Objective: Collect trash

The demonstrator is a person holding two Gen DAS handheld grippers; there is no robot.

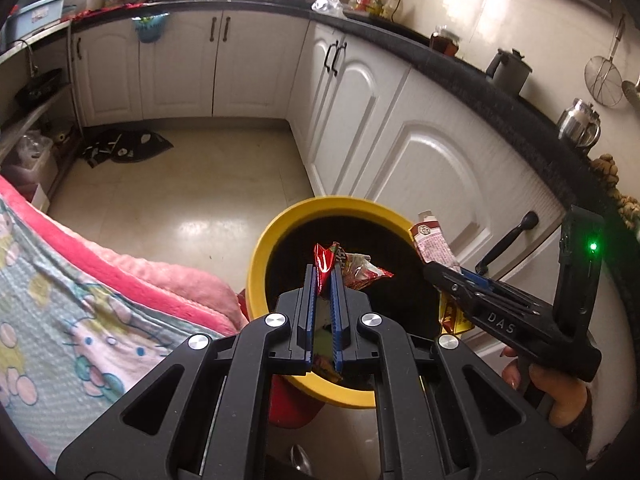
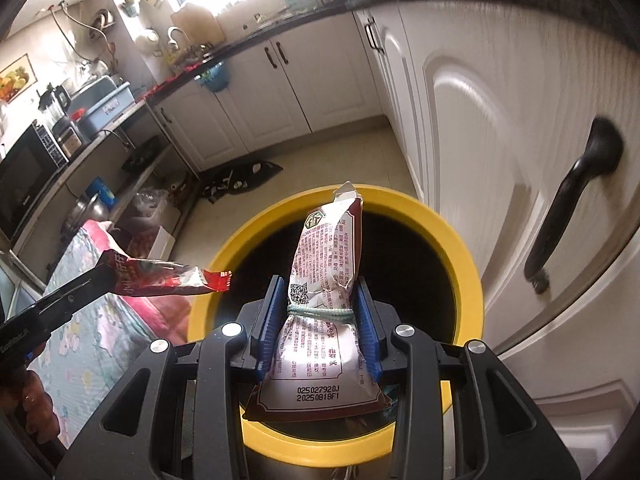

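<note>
The inside of the yellow-rimmed bin [image 1: 256, 264] is black shadow, so its contents cannot be made out. The left claw [image 1: 324, 280] hides the lower part of the red wrapper [image 1: 326, 260] between its blue pads. The pale packet [image 2: 324, 280] has print too small to read apart from the stamped date code, and its bottom corners are hidden behind the right claw [image 2: 320, 312]. The cupboard handle [image 2: 568, 208] is smeared by blur.

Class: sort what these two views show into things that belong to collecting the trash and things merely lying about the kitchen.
Part of the job:
left gripper
red wrapper
right gripper
printed packet
yellow bin

Lying about:
dark mat
kettle
microwave
pink blanket
</note>
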